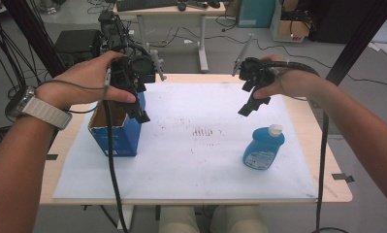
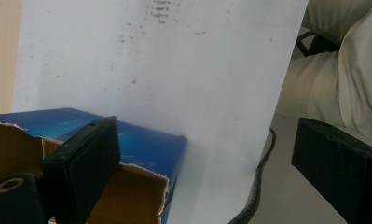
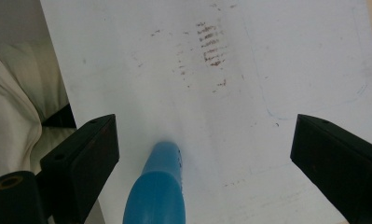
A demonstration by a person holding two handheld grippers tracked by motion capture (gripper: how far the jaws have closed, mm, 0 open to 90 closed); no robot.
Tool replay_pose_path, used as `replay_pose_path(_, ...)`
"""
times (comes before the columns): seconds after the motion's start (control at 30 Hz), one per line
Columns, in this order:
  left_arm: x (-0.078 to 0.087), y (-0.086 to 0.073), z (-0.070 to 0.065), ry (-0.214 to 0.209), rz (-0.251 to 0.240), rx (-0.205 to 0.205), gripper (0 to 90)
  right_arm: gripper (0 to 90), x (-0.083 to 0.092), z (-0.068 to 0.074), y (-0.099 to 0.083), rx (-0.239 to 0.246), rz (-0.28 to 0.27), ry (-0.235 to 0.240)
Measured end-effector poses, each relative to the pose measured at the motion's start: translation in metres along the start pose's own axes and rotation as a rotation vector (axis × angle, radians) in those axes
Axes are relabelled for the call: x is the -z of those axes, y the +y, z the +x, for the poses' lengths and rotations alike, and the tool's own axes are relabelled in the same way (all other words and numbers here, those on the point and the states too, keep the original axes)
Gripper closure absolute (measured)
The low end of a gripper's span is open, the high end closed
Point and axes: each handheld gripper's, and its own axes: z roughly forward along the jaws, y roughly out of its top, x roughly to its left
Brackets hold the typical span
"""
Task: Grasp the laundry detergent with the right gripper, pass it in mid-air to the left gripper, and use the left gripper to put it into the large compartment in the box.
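- High view: the left gripper is held in the person's left hand above the open top of a blue cardboard box, which stands at the left side of a white sheet covering the table. Its jaws point down toward the box opening and hold nothing.
- High view: the right gripper is held in the right hand in the air, up and to the left of a blue bottle with a white cap. The bottle stands upright on the sheet at the right, well apart from the box. A patch of dark smudges marks the sheet between box and bottle.
- Left gripper view: the two black jaws stand wide apart with nothing between them. The left jaw hangs over the box, whose torn brown inner flap shows below; the white sheet lies beyond.
- Right gripper view: the jaws are spread wide and empty. The bottle lies below and between them, nearer the left jaw, touching neither. The smudges show farther off on the sheet.
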Motion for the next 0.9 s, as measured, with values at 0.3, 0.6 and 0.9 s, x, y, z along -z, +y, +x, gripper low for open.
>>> replay_pose_path(0.3,0.001,0.003,-0.002,0.005,0.0,-0.004,8.1,4.2,0.008,0.001,-0.003,0.001,-0.03,-0.025)
replay_pose_path(0.6,-0.001,0.003,-0.003,0.001,0.0,-0.01,8.2,4.2,0.015,0.004,-0.002,0.007,-0.03,-0.046)
replay_pose_path(0.9,-0.001,0.001,-0.003,0.002,-0.003,-0.005,8.2,4.5,0.022,0.006,-0.006,0.007,-0.037,-0.042)
